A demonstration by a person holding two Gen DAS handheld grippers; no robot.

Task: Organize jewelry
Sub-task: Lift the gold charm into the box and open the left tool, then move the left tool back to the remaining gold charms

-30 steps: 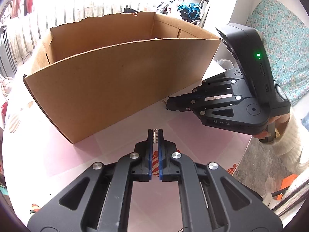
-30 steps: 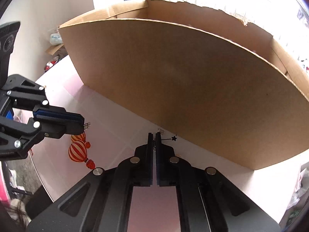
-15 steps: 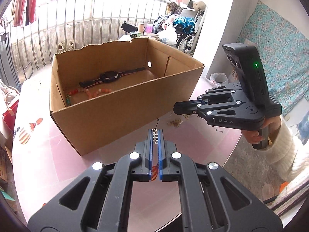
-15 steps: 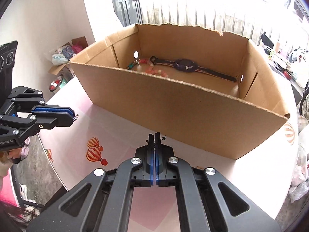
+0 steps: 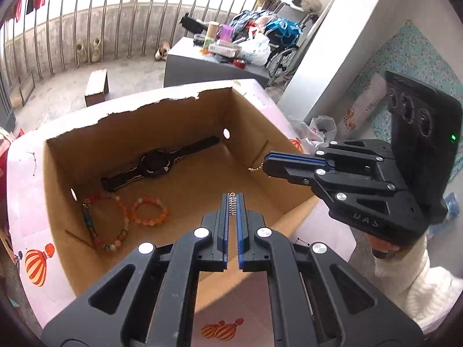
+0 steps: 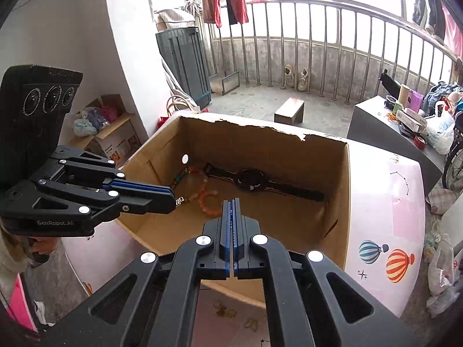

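Two grippers up over an open cardboard box [image 5: 254, 133] on a pink table [image 6: 387, 202] with balloon pictures [image 6: 399, 261]. Left gripper [image 5: 232, 199] pinched on a small silver spring clip [image 5: 231, 204], held right between the blue pads [image 5: 224, 219], above the near side of the box. Right gripper [image 5: 267, 163] squeezed tight on a thin gold chain [image 5: 254, 167], with a short bit of chain sticking out past the tips, over the right side of the box. Same right gripper [image 6: 232, 205] seen from its own camera with pads pressed together and hardly a gap; chain too small to make out there. Left gripper [image 6: 173, 198] in that view coming in from the left, over the box's left wall, with the silver clip [image 6: 179, 201] poking from its tip. Down on the box floor, a black watch [image 5: 153, 166] lying flat along the back wall, strap stretched out. Near it, toward the front left, a long string of colored beads [image 5: 101, 225] in a loop, and just beside that a small orange bead bracelet [image 5: 150, 211]. More little gold bits [image 6: 228, 312] loose on the table in front of the box, blurry. Behind everything, a balcony railing [image 6: 318, 43] with clothes hanging.
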